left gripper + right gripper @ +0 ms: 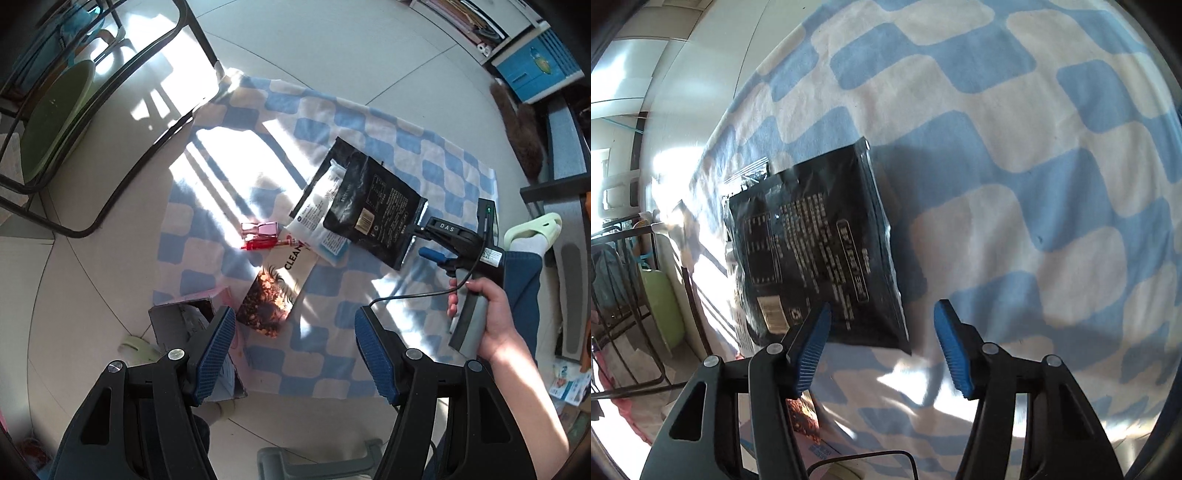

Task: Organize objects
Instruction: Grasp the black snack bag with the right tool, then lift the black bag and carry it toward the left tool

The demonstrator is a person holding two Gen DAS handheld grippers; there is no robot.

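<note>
A black pouch lies on a blue-and-white checked cloth, partly over a white packet. My right gripper is open, its jaws either side of the pouch's near corner, just above the cloth; it shows in the left wrist view at the pouch's right edge. Beside the pile lie a pink bottle, a red pen, a "CLEAN" card and a dark patterned packet. My left gripper is open and empty above the cloth's near part.
An open cardboard box stands at the cloth's near-left corner. A black metal-framed chair with a green seat stands at far left. Shelves and a blue cabinet are at far right. A tiled floor surrounds the cloth.
</note>
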